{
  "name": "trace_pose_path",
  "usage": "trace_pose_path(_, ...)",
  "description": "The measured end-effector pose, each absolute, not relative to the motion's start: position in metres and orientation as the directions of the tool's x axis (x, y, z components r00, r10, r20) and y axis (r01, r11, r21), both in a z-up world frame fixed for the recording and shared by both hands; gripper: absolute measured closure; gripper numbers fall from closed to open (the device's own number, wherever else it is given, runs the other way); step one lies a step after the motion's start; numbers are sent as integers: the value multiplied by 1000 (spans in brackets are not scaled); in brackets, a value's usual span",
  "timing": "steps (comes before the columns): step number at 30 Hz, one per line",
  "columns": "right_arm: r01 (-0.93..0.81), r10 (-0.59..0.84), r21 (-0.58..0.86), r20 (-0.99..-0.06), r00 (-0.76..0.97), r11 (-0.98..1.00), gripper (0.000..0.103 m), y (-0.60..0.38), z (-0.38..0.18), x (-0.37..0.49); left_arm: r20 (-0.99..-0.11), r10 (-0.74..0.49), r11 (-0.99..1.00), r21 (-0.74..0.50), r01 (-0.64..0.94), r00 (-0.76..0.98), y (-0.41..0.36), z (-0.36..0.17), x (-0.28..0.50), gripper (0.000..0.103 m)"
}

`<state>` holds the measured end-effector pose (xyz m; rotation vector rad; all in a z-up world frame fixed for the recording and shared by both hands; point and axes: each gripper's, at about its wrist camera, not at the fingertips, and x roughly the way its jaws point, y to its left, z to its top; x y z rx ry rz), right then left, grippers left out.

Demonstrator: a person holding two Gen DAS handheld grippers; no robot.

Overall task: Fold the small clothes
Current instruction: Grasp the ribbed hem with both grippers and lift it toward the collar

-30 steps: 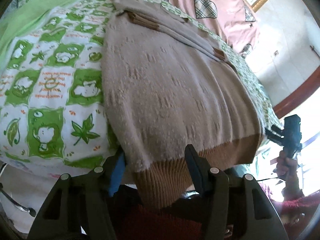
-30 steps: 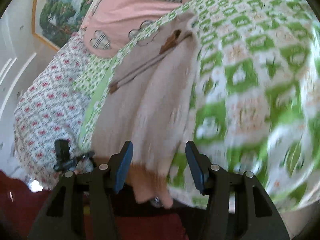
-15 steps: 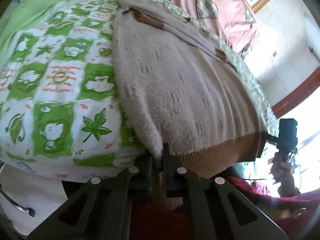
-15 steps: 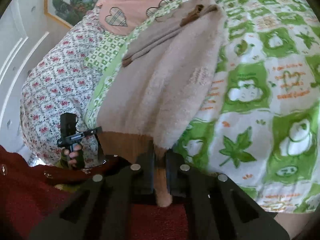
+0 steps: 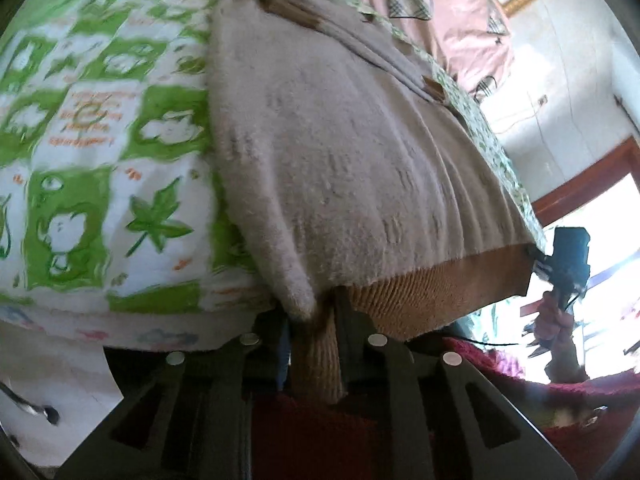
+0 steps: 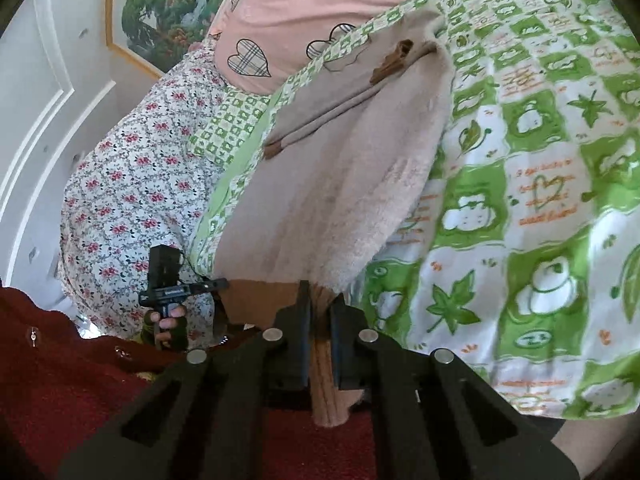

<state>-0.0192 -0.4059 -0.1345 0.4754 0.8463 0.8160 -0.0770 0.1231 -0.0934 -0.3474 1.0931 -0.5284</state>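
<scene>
A beige knit sweater (image 5: 340,152) with a brown ribbed hem (image 5: 436,280) lies spread on a green and white patterned bedspread (image 5: 96,184). My left gripper (image 5: 312,312) is shut on the hem's left corner at the bed's near edge. My right gripper (image 6: 319,312) is shut on the hem's right corner; the sweater (image 6: 340,184) stretches away from it, sleeves folded across the far end. Each gripper shows in the other's view, the right one (image 5: 568,256) and the left one (image 6: 168,280).
A pink pillow with plaid hearts (image 6: 320,8) and a floral quilt (image 6: 132,184) lie at the head of the bed. A framed picture (image 6: 160,4) hangs on the wall. My red sleeve (image 6: 68,360) is below the grippers.
Both grippers were open around the hem corners a second ago and have shut on them. The hem now lifts slightly off the bed edge.
</scene>
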Motion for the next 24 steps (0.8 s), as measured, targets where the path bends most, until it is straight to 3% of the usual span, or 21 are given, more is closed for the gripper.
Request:
trace_pose_path(2,-439,798,669,-451,400,599,94,-409,-132,-20,-738,-558,830,-494,260,380,118,-88,-81,96)
trace_pose_path(12,-484,825,699,-281,490,526,94,-418,-80,1,-536,-605,780,-547,303,589,139,-5,-70,98)
trace_pose_path(20,-492,797,698,-190,573,520,94,-413,-39,89,-375,-582,771,-535,345,721,147,46,17,98)
trace_pose_path(24,-449,766,709,-200,611,544,94,-410,-24,149,-365,-574,771,-541,335,733,146,55,77,98)
